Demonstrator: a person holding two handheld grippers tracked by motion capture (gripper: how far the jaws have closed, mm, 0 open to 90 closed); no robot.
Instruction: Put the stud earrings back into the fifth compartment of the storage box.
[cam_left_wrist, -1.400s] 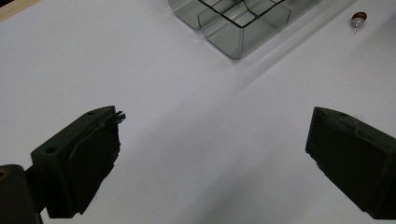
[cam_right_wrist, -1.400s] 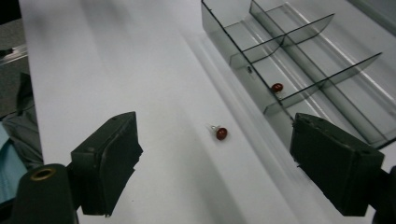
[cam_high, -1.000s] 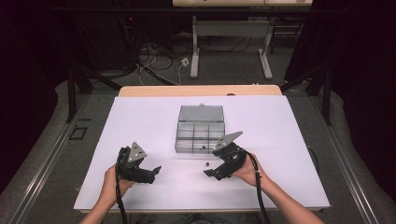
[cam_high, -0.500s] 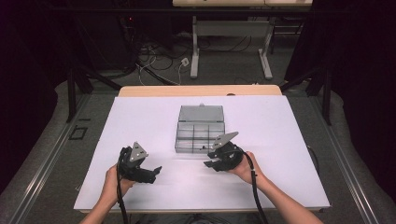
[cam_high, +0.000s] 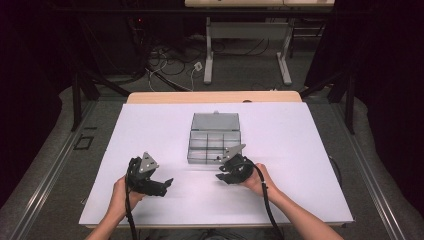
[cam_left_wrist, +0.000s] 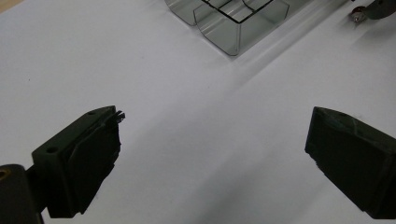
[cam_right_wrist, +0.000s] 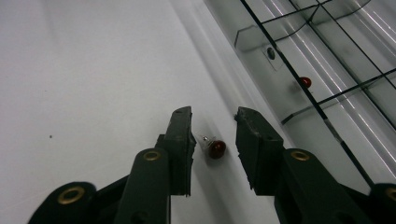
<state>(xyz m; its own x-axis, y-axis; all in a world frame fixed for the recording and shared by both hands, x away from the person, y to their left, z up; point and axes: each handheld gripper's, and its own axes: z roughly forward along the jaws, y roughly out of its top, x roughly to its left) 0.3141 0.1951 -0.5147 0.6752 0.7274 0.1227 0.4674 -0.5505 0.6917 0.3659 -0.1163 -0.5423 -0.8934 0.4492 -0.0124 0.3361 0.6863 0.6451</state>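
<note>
Nearest the person, two hands come in over the near edge of the white table (cam_high: 300, 150), each holding one gripper. The left gripper (cam_high: 167, 183) sits well to the near left of the clear box (cam_high: 214, 140), low over bare table; in the left gripper view its two jaws stand spread wide with nothing between them, and a corner of the box shows beyond them.

The right gripper (cam_high: 220, 176) is just in front of the box's near right corner. In the right gripper view (cam_right_wrist: 213, 128) its two jaws have just been closing and now stand a little apart on either side of one small red bulb (cam_right_wrist: 216, 149) with a metal base, which lies on the table just in front of the box's near wall. Narrow gaps show between the bulb and each pad, so the jaws straddle it without pinching it.

Farther on, the box is a single clear plastic case split by dividers into several compartments, its lid (cam_high: 216, 121) open and lying flat on the far side. One second red bulb (cam_right_wrist: 304, 82) lies inside a near compartment of the box.
</note>
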